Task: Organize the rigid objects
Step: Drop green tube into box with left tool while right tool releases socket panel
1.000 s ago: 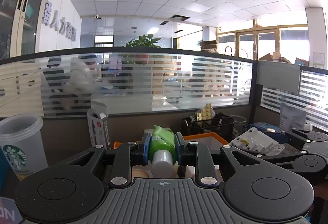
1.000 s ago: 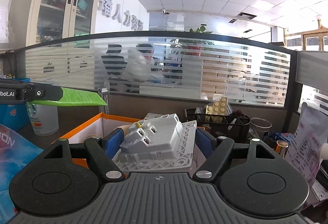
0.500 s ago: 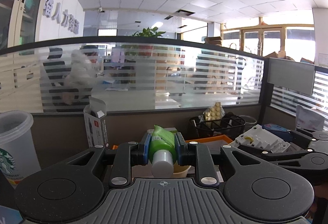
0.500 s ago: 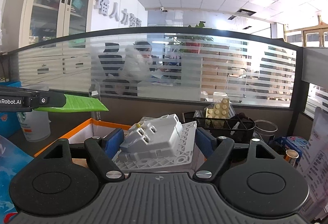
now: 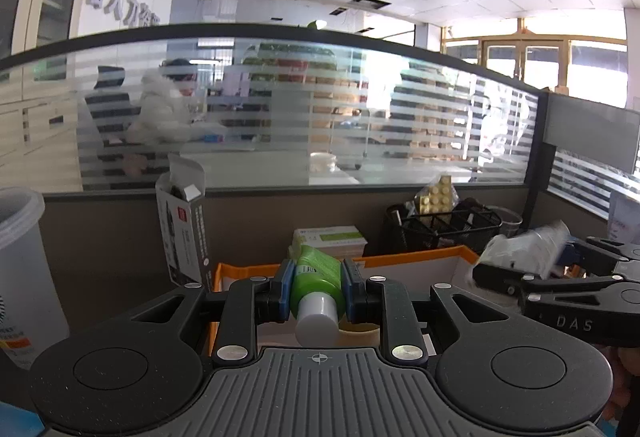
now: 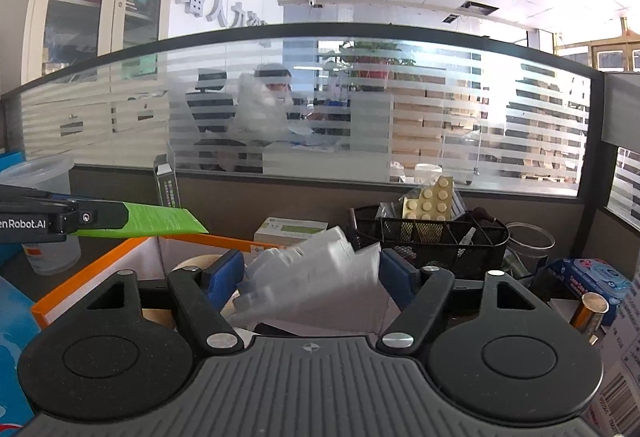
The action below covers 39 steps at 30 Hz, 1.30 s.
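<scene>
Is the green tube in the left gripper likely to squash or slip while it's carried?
The green tube is pinched at its shoulder near the white cap, probably the stiffest part, so squashing seems unlikely. In the right wrist view its flat tail sticks out level, suggesting it's light. Glossy plastic could slip.

Green tube [image 5: 316, 271], white cap [image 5: 316, 321] toward camera, lying level, clamped between the left gripper [image 5: 316, 287] pads above the orange-rimmed box [image 5: 420, 257]. White plastic socket module [image 6: 316, 277], motion-blurred, tilted, between the right gripper [image 6: 312, 277] pads over the same box.
</scene>
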### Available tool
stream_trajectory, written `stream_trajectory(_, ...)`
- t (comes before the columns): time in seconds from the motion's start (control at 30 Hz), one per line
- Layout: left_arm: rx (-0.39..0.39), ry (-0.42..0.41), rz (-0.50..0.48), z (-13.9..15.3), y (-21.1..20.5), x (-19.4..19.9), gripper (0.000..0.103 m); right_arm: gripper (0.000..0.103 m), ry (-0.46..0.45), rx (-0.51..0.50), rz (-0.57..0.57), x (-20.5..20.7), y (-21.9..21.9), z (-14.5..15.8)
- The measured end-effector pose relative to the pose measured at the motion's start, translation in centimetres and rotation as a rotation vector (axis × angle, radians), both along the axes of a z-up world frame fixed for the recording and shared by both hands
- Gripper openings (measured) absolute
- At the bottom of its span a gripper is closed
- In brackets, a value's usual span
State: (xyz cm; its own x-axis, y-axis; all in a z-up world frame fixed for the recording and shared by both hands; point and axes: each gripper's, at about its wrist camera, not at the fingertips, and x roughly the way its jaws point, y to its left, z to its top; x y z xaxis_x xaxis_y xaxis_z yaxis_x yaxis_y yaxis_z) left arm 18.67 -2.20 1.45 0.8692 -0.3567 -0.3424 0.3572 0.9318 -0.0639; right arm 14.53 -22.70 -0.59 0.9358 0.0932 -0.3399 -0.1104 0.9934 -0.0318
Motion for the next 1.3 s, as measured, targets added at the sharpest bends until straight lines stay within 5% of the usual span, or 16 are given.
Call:
stream_trajectory(0.1, -0.001, 0.013, 0.003, -0.4, 0.0, 0.4, 0.022, 0.033, 0.007, 0.005, 0.002, 0.4, -0.3, -0.1)
stream_trajectory(0.3, 0.001, 0.028, 0.008, -1.0, 0.0, 1.0, 0.022, 0.024, 0.032, 0.014, 0.007, 1.1, -0.7, -0.6)
stream_trajectory(1.03, 0.059, 0.064, 0.007, -3.2, -1.5, 1.7, 0.023, 0.017, 0.089, 0.015, 0.020, 1.9, -0.3, -2.8)
stream_trajectory(1.13, 0.064, 0.043, 0.016, -2.7, -1.4, 1.3, 0.031, 0.017, 0.081, 0.018, 0.017, 1.5, -0.5, -2.5)
stream_trajectory(1.3, 0.065, -0.001, 0.039, -1.7, -1.3, -0.1, 0.068, 0.022, 0.065, 0.018, 0.014, 0.5, -0.5, -1.9)
